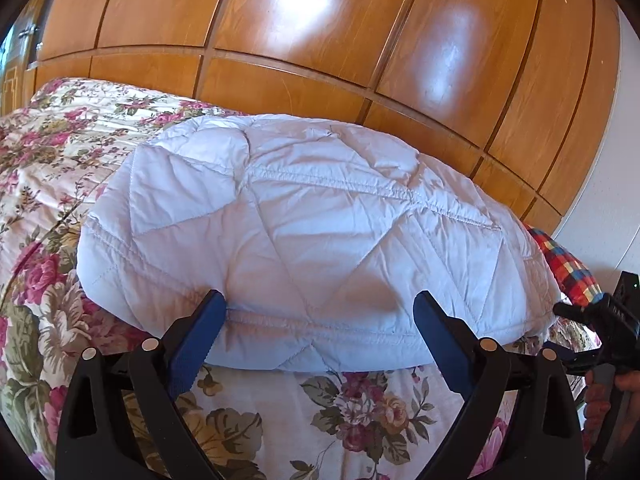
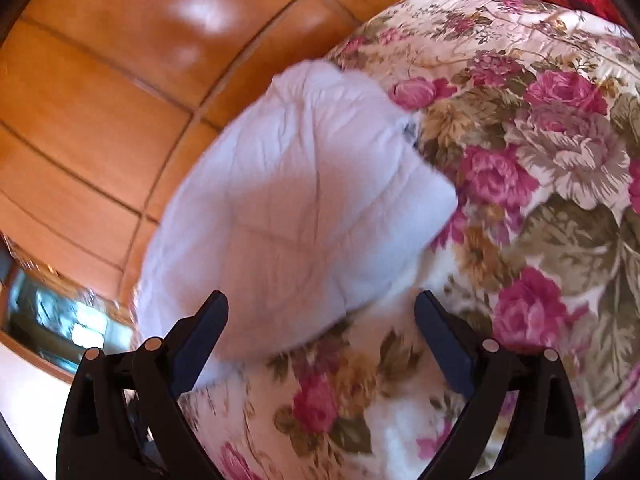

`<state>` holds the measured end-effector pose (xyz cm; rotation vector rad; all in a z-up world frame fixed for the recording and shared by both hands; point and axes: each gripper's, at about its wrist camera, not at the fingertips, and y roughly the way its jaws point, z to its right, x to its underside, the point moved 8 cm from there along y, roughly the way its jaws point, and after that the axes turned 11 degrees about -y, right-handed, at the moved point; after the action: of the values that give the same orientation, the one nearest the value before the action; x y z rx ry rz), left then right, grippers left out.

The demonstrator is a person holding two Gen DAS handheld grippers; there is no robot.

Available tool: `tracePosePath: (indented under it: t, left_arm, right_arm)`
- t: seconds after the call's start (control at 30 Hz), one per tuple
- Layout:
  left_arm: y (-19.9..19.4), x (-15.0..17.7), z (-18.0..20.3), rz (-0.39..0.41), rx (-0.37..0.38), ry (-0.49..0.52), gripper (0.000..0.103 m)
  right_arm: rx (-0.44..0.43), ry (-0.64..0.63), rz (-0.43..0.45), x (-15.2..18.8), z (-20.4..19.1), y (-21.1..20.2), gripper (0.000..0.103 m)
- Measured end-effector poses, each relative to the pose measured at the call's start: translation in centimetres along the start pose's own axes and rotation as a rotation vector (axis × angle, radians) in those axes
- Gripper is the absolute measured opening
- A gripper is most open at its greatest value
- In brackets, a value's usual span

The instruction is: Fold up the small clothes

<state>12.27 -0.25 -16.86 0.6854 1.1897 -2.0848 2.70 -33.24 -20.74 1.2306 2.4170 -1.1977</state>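
White quilted jacket [image 1: 304,232], padded and folded into a rounded bundle, is lying on the flowered bedspread [image 1: 52,184], close to the far edge of the bed. Left gripper [image 1: 320,312] is sitting wide open with its two blue fingers [image 1: 196,344] spread either side of the jacket's near hem; the left finger's tip is touching or just meeting the hem, and nothing is being held. Right gripper [image 2: 322,314] is also standing wide open and empty, tilted so the bed is running diagonally through its blurred view, with the jacket's near corner lying between and beyond its fingertips. At the right edge of the left view, a hand [image 1: 612,396] is gripping the black handle of the other tool, low and just beside the bed. Polished wooden wardrobe panels [image 1: 304,40] are rising behind the bed. Red checked cloth [image 1: 568,264] is showing past the jacket's right end.
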Motion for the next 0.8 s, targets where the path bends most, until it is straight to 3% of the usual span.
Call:
tracePosePath:
  t: [0.2, 0.37, 0.5, 0.63, 0.73, 0.77, 0.8]
  left_arm:
    - [-0.5, -0.1, 0.2, 0.0, 0.008, -0.023, 0.094]
    - [-1.4, -1.6, 1.5, 0.027, 0.023, -0.008, 0.094]
    - [-1.5, -3.0, 3.3, 0.059, 0.014, 0.057, 0.094]
    - [-0.9, -4.2, 5.5, 0.061, 0.047, 0.077, 0.093]
    - [-0.2, -5.2, 7.7, 0.067, 0.074, 0.106, 0.069]
    - [0.2, -5.5, 8.6, 0.066, 0.089, 0.122, 0.053]
    - [0.7, -5.6, 9.5, 0.055, 0.106, 0.144, 0.044]
  right_arm:
    - [-0.064, 0.072, 0.113, -2.8, 0.0, 1.2, 0.094]
    - [-0.122, 0.1, 0.211, -4.3, -0.6, 1.9, 0.083]
    - [-0.144, 0.126, 0.209, -5.1, -0.2, 3.1, 0.073]
    - [-0.137, 0.143, 0.194, -5.1, 0.2, 4.0, 0.04]
    - [-0.17, 0.193, 0.197, -5.1, 1.0, 4.7, 0.033]
    - [-0.169, 0.186, 0.195, -5.1, 0.9, 4.6, 0.033]
    - [-0.165, 0.177, 0.193, -5.1, 0.9, 4.6, 0.033]
